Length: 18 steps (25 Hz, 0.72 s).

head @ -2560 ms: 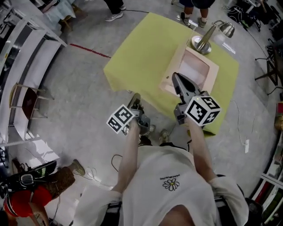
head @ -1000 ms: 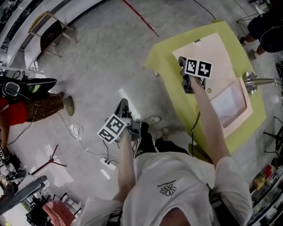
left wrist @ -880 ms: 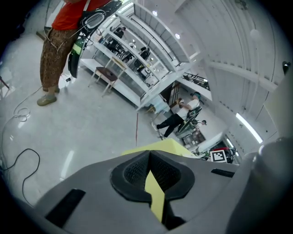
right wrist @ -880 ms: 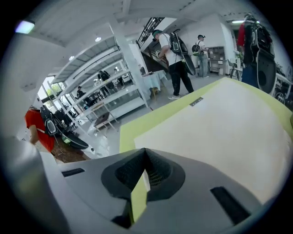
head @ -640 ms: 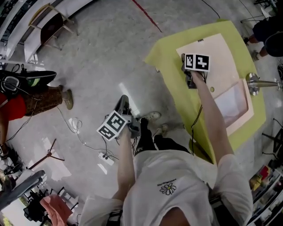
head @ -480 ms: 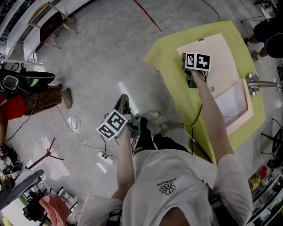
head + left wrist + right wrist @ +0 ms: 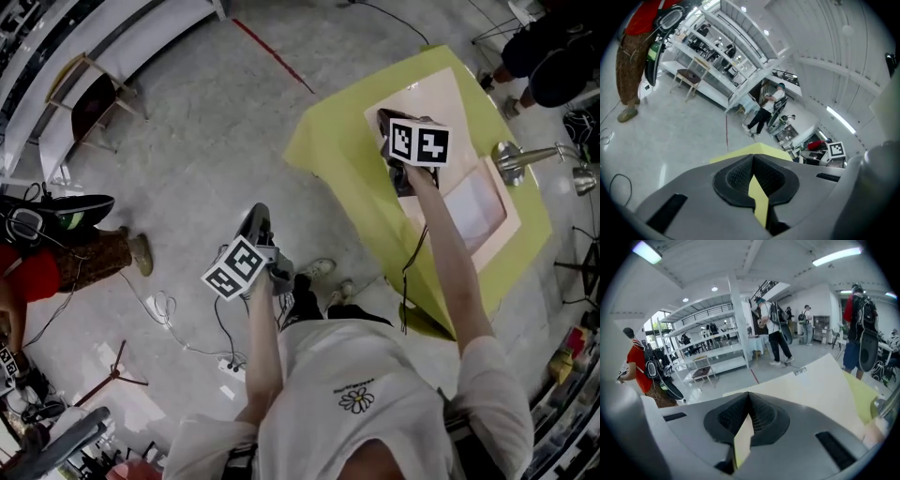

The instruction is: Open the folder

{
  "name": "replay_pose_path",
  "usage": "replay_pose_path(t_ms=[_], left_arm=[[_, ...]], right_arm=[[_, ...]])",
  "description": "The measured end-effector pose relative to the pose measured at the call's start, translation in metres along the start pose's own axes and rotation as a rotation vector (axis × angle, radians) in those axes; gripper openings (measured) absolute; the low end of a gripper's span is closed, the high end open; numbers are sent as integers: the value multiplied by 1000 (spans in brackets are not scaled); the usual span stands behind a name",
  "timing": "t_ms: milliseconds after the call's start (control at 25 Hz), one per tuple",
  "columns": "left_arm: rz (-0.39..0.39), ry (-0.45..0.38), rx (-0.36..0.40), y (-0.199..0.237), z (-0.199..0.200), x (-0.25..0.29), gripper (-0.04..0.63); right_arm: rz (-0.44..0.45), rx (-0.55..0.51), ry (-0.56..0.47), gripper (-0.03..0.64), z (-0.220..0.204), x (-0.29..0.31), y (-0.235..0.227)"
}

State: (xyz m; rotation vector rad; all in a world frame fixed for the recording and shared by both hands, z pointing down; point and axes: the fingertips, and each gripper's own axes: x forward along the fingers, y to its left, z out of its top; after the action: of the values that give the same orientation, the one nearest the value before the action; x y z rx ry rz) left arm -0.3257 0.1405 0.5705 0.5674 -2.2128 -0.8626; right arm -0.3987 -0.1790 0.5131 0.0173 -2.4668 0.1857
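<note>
Folder (image 7: 433,89): seen lying on the yellow surface (image 7: 337,150), far right, seemingly spread open.
Right tongs (image 7: 384,115): closed over its cover; a pinch cannot be confirmed.
Left tongs (image 7: 257,214): closed, empty, above the floor.
Care: cover to be laid fully flat.

Head camera looked steeply down from overhead at floor (image 7: 187,131) and yellow bench (image 7: 328,155), cameras riding left gripper (image 7: 257,217) and right gripper (image 7: 386,118) looked close along their fingers (image 7: 693,197) and outward, all three shared the bench.
</note>
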Motion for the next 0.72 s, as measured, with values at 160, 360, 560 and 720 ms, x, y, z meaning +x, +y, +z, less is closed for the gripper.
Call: replay_pose_path(t_ms=[160, 360, 560, 720], left_arm=[[-122, -14, 41, -51, 23, 10, 15], [-378, -67, 204, -174, 61, 23, 15], [-575, -101, 486, -276, 60, 12, 15], [-730, -145, 685, -352, 31, 4, 15]], right_arm=[[-52, -13, -170, 11, 49, -69, -11], [-182, -18, -376, 11, 83, -171, -40], [-405, -40, -538, 11, 69, -271, -48], [-634, -25, -627, 11, 39, -351, -50]])
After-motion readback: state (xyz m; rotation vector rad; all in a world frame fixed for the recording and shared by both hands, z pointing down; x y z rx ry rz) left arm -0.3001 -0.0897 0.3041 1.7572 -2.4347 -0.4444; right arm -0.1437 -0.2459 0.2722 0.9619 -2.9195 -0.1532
